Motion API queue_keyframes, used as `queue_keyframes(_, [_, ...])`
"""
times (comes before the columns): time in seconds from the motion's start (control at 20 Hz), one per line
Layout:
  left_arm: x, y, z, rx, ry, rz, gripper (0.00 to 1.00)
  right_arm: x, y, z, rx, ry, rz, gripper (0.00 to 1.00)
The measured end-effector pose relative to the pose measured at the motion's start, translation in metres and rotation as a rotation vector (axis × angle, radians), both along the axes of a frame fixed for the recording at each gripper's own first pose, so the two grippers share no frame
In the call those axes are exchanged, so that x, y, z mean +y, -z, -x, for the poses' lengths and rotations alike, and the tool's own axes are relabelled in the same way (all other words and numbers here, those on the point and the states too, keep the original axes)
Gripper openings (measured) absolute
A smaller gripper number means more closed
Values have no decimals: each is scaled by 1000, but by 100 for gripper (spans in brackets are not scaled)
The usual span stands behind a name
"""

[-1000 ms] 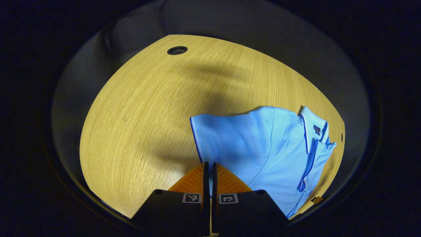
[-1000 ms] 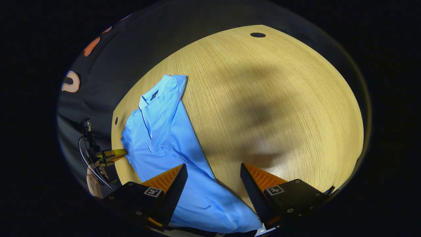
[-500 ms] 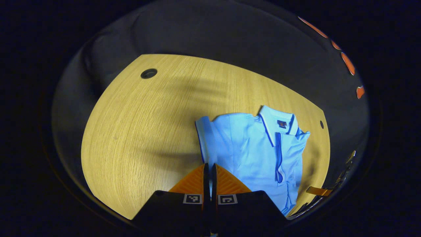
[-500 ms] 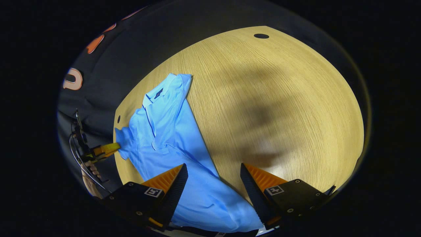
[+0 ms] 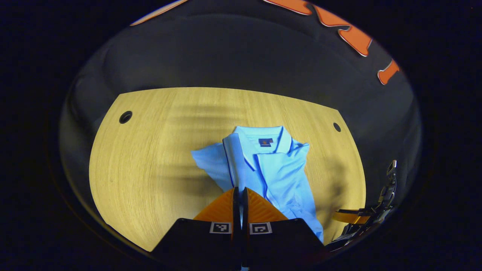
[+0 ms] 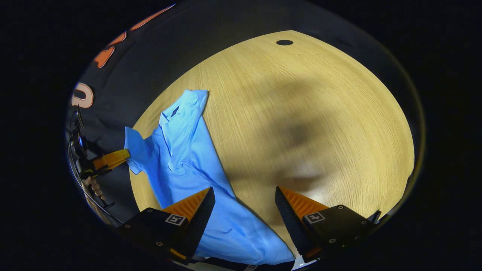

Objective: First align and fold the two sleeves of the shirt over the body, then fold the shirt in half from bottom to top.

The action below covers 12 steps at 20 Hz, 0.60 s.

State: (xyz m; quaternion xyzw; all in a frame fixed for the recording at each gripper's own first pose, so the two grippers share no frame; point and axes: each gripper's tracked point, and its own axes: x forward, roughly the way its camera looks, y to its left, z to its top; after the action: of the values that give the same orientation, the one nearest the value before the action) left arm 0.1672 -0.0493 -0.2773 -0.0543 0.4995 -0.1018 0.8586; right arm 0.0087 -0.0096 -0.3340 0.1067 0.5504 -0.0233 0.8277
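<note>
A light blue polo shirt [image 5: 278, 169] lies collar-up on the wooden table [image 5: 150, 158], with its collar toward the far edge. My left gripper [image 5: 240, 195] is shut on the shirt's sleeve [image 5: 233, 154], and the fabric runs up from its fingers as a raised strip. In the right gripper view the left gripper [image 6: 111, 159] holds that sleeve [image 6: 133, 148] lifted off the table's left edge. My right gripper [image 6: 244, 205] is open, low over the shirt's [image 6: 188, 162] lower half, with one finger over the cloth and the other over bare wood.
The table [image 6: 320, 113] has round cable holes [image 5: 125, 117] [image 5: 336, 127] [image 6: 284, 42] near its far corners. The right gripper [image 5: 354, 217] shows at the right edge of the left gripper view. A hand [image 6: 94, 186] holds the left gripper.
The left gripper has risen and swung around with the sleeve, so the shirt now sits straight ahead of it and the sleeve hangs off the table. The right gripper has barely moved.
</note>
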Motion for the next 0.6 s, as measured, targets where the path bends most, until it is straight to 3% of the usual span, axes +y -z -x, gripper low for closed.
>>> queue_keyframes(0.25, [-61,14,2,40,54,46,4,-21,-2,14,-8,30,11,98])
queue_keyframes(0.6, [-111,48,7,105,93,63,4,-46,-6,29,-17,79,30,99])
